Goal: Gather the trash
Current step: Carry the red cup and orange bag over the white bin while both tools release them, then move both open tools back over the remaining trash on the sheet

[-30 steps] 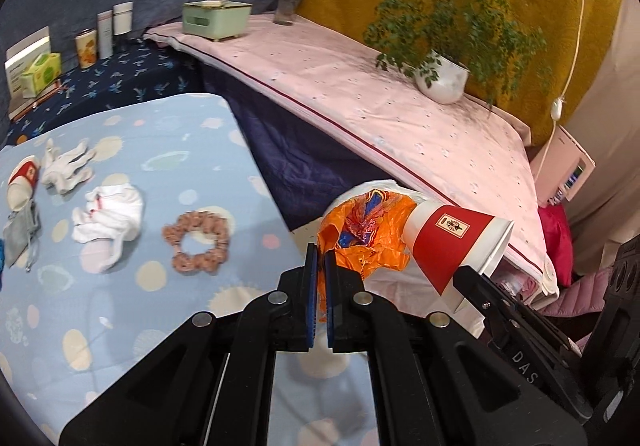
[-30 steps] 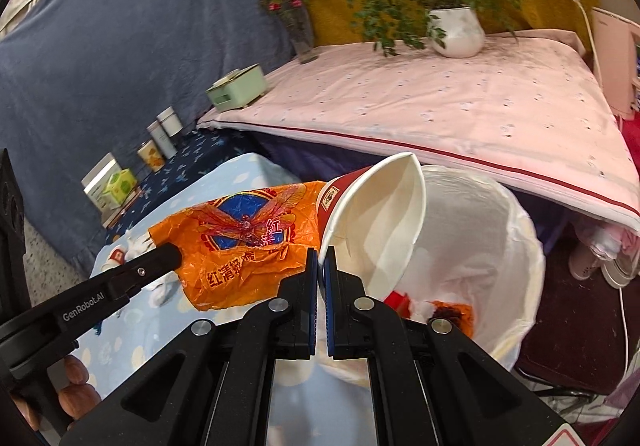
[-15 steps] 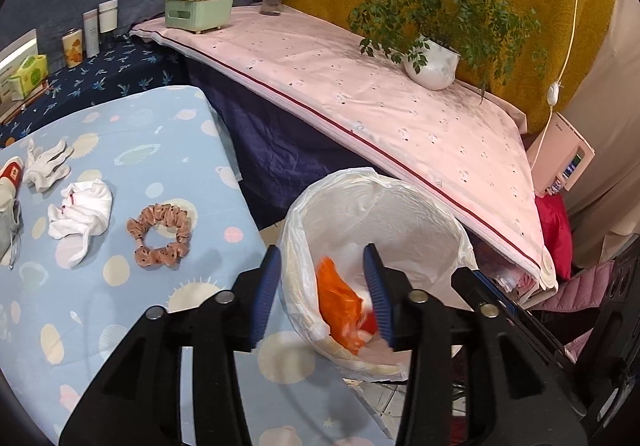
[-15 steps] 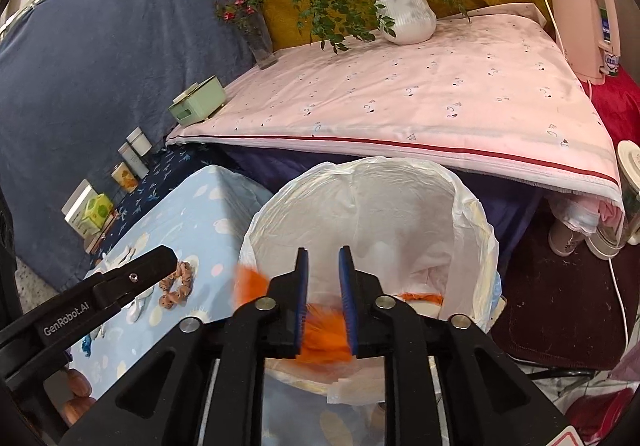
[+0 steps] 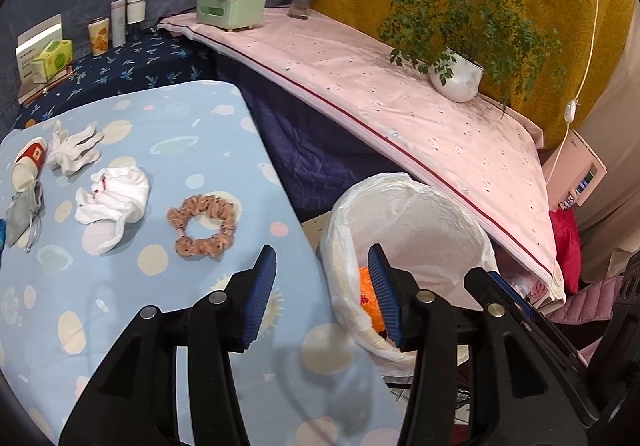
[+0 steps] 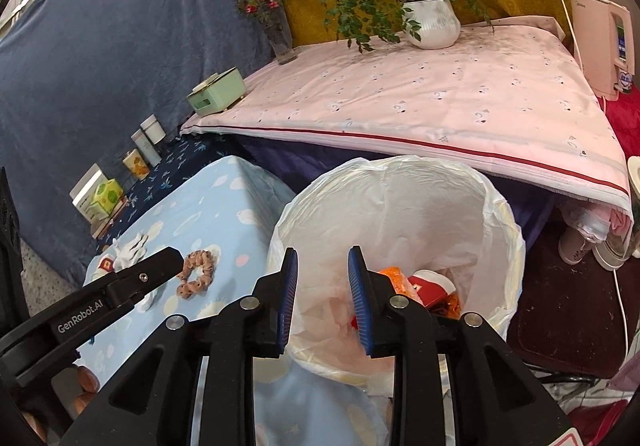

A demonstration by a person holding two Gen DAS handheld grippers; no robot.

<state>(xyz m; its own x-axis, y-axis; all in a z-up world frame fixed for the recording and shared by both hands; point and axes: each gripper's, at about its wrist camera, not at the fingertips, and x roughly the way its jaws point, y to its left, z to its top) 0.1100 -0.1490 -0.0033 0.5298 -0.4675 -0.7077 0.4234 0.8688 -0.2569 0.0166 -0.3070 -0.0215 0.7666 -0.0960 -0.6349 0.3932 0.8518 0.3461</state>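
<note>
Trash now lies inside the white-lined bin [image 6: 400, 213]: the orange wrapper [image 6: 394, 278] and the red paper cup [image 6: 430, 284] rest at its bottom, so the drop looks done and the step in hand is, I judge, going back for whatever litter remains. Left of the bin, on the blue dotted worktop [image 5: 160, 149], lie another red-and-white cup [image 5: 26, 163] farthest out, then white gloves [image 5: 74, 151], a white cloth [image 5: 116, 197] and a brown scrunchie [image 5: 204, 219] nearest the bin. The left gripper [image 5: 322, 286] hangs over the worktop edge next to the bin; its jaws have just been opening, stand about half apart and hold nothing. The right gripper [image 6: 322, 286], above the bin mouth, has also just been opening, narrower, and is empty too. To do this well, lift clear of the liner before swinging away, and choose the cup as likely litter, not the clothing.
</note>
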